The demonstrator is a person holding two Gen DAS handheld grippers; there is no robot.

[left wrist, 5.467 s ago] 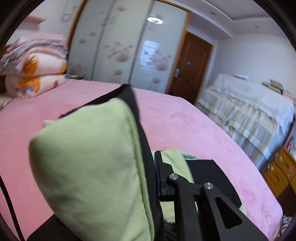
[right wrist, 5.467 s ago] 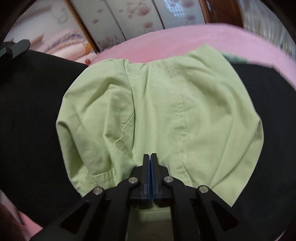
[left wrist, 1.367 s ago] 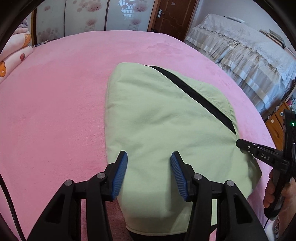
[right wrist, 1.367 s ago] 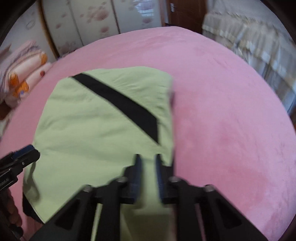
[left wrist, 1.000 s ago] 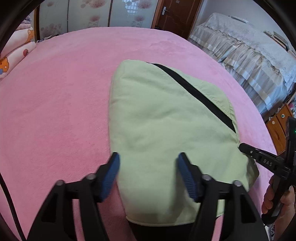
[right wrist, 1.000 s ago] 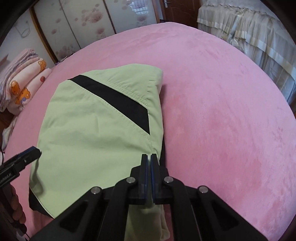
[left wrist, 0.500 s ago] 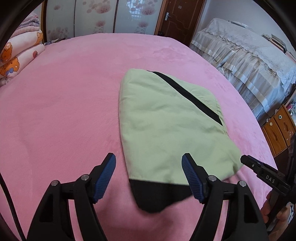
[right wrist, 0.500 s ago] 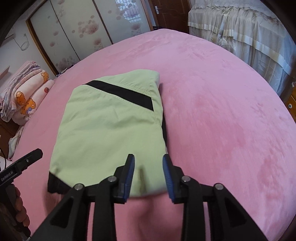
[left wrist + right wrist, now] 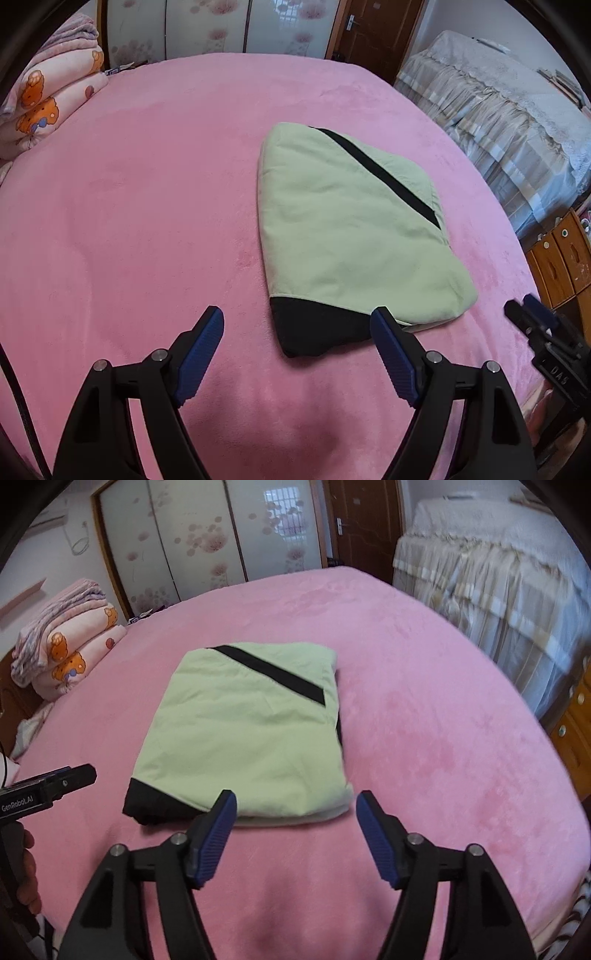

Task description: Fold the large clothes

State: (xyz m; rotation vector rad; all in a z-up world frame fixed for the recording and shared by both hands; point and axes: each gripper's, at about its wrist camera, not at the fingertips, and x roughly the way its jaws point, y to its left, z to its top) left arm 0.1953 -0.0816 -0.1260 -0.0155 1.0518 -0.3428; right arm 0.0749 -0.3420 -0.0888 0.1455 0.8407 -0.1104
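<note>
- The folded garment (image 9: pixel 354 236), pale green with a black diagonal stripe and a black layer poking out at its near corner, lies flat on the pink bed (image 9: pixel 147 221), apart from both our grippers.
- Five and a half seconds ago we were holding it up: a puffed fold filled the left wrist view, and the right jaws were pinched shut on green cloth. Now it rests as a compact bundle on the bed.
- Our left gripper (image 9: pixel 297 354) has its jaws opening, with nothing between them; the garment's near edge sits just beyond the blue pads (image 9: pixel 201 352). A second ago those pads straddled the green cloth, and now bare pink blanket shows beneath them.
- Our right gripper (image 9: pixel 293 836) also has its jaws opening, and nothing is held between them. A second ago they were fully closed at the garment's near right corner; half a second ago they were partly apart over its edge.
- Both views take in more of the bed than before, with the garment looking smaller and farther off.
- Each gripper shows at the edge of the other's view, with part of a hand (image 9: pixel 26 882) on the left one's handle.
- The stacked blankets (image 9: pixel 70 642), the wardrobe doors (image 9: pixel 207 535) and the second bed (image 9: pixel 491 579) stand where they were.
</note>
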